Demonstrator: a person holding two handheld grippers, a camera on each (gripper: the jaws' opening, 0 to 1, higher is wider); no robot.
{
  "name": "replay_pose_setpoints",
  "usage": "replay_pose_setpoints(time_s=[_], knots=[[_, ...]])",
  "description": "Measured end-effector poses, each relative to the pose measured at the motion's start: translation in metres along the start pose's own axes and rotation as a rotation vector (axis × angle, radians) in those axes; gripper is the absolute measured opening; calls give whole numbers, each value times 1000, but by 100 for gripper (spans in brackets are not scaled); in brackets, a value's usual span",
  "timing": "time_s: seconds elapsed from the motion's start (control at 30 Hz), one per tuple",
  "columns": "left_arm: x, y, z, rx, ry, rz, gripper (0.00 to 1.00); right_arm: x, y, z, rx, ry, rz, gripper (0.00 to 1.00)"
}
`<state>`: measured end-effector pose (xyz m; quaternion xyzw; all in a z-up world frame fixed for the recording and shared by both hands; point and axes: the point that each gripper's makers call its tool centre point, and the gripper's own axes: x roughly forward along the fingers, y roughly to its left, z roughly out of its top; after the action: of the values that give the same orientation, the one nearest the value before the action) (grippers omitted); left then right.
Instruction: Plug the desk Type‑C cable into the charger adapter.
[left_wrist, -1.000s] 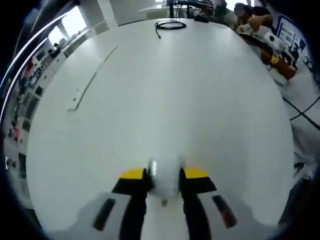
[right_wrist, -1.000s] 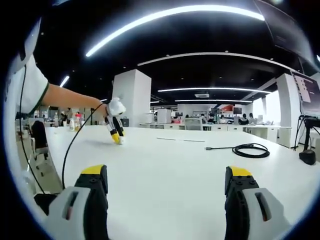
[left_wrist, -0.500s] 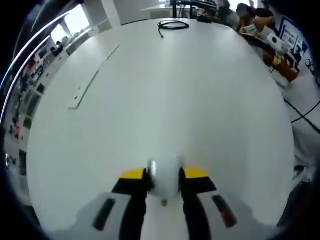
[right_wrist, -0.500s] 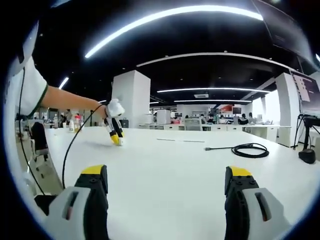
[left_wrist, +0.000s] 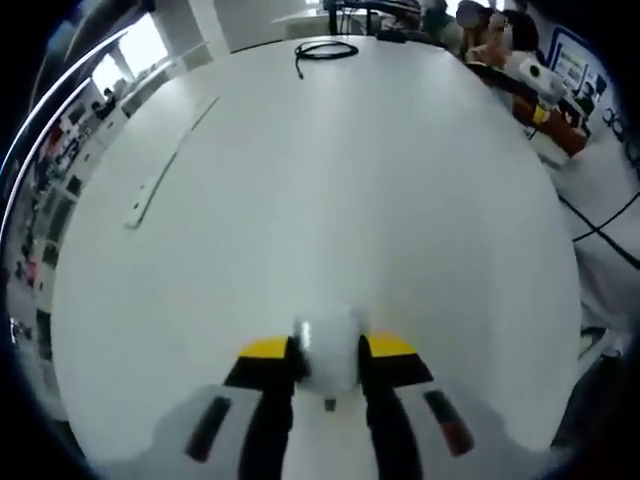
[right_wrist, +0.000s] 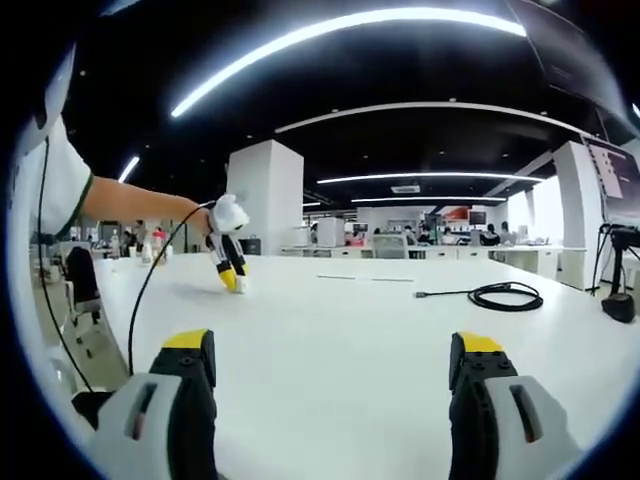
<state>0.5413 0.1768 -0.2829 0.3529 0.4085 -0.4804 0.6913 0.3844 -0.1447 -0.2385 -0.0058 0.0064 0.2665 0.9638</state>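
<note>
White and wide, the desk (right_wrist: 330, 350) sits in a big office. On it, the left gripper (left_wrist: 328, 352) squeezes the charger adapter (left_wrist: 328, 356), a small white block that looks light, hard and smooth. The right gripper (right_wrist: 330, 375) is wide open with nothing in it. Far across the desk from the adapter lies the Type-C cable (right_wrist: 497, 296), coiled and floppy. Pinching just behind its stiff plug should work best.

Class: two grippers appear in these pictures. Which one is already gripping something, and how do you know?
The left gripper: its jaws are closed on a white charger adapter. The right gripper has jaws spread wide with only bare white table between them.
</note>
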Motion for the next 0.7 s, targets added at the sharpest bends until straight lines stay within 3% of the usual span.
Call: replay_pose_setpoints(time_s=[0.07, 0.63, 0.7], knots=[[0, -12, 4, -3, 3, -2, 25, 0, 0, 0, 3, 0, 2, 98], [-4, -5, -6, -86, -15, 11, 25, 1, 3, -2, 10, 8, 14, 98], [-5, -19, -3, -92, -24, 13, 25, 1, 5, -1, 8, 6, 20, 98]])
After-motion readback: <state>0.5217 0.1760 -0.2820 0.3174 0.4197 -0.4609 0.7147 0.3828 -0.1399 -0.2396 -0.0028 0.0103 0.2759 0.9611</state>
